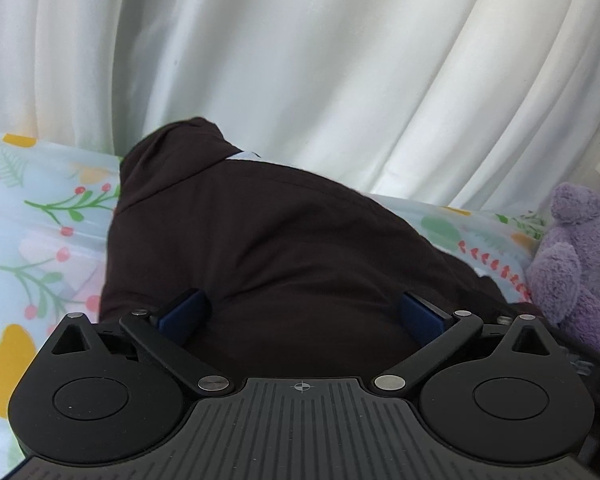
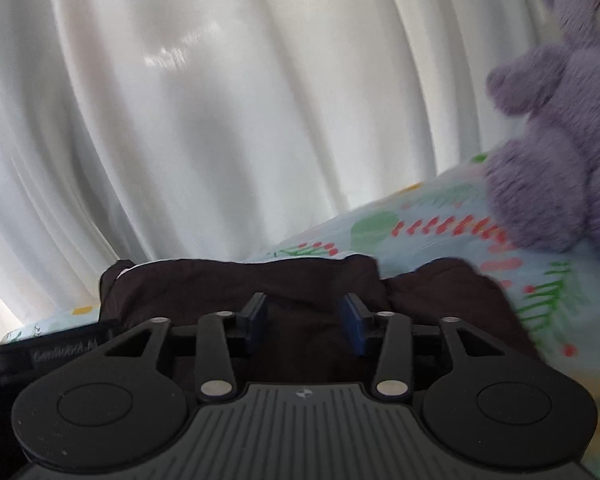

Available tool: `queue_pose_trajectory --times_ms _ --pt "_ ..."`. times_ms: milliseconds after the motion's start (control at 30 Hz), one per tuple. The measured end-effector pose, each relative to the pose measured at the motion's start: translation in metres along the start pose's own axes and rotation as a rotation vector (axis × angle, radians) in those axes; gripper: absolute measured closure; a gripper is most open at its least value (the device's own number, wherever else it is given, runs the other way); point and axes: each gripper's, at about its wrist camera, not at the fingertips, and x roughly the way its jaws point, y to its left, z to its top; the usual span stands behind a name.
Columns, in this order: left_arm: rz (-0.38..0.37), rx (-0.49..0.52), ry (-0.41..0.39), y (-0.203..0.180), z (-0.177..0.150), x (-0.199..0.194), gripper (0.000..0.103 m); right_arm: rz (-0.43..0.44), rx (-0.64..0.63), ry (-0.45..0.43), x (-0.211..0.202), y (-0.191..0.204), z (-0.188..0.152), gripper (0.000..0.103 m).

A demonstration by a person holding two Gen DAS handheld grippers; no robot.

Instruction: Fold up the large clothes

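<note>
left gripper (image 1: 302,316) nearest, jaws spread wide over dark brown garment (image 1: 260,240), nothing pinched. garment lies on floral sheet (image 1: 40,216), long axis running away toward white curtain (image 1: 300,60). right gripper (image 2: 304,320) half parted, empty, at the cloth's near edge. plush toy (image 2: 560,140) off right.

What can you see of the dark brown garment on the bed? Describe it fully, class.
The dark brown garment looks like soft matte cloth, bunched into a mound rather than flat. A hood-like fold rises at its far end, with a pale label-like patch beside it. It lies on the floral bedsheet, before the white curtain. Cloth sits between both grippers' open jaws; contact cannot be told.
</note>
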Motion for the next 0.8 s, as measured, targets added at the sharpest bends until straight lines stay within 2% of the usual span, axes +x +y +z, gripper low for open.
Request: queue_pose_trajectory --times_ms 33,67,133,233,300,333,467,567,667,800 --pt "-0.001 0.006 -0.003 0.001 0.000 -0.006 0.000 -0.025 -0.016 -0.032 -0.017 -0.002 -0.005 0.037" --pt "0.001 0.009 -0.009 0.001 -0.001 -0.016 0.000 -0.053 -0.019 -0.056 -0.030 -0.006 -0.009 0.031" --pt "0.008 0.007 -0.037 -0.001 -0.006 -0.041 0.000 -0.068 0.009 -0.072 -0.050 -0.020 -0.018 0.031" --pt "-0.058 -0.022 -0.066 -0.004 -0.030 -0.080 0.000 -0.095 0.058 -0.102 -0.065 -0.037 -0.026 0.031" --pt "-0.057 0.001 -0.120 -0.008 -0.049 -0.092 0.000 -0.092 0.074 -0.107 -0.064 -0.041 -0.031 0.031" --pt "-0.045 0.019 -0.139 -0.010 -0.054 -0.092 0.000 -0.095 0.068 -0.112 -0.062 -0.040 -0.034 0.031" --pt "-0.005 0.038 -0.131 -0.013 -0.060 -0.077 0.000 -0.096 0.060 -0.127 -0.053 -0.038 -0.041 0.031" --pt "0.045 0.051 -0.190 -0.017 -0.073 -0.071 0.000 -0.091 0.076 -0.106 -0.046 -0.040 -0.040 0.031" --pt "0.070 0.056 -0.199 -0.020 -0.072 -0.071 0.000 -0.104 0.074 -0.114 -0.051 -0.041 -0.036 0.030" --pt "0.033 0.012 -0.187 -0.006 -0.067 -0.094 0.000 -0.131 0.029 -0.222 -0.085 -0.030 -0.041 0.021"
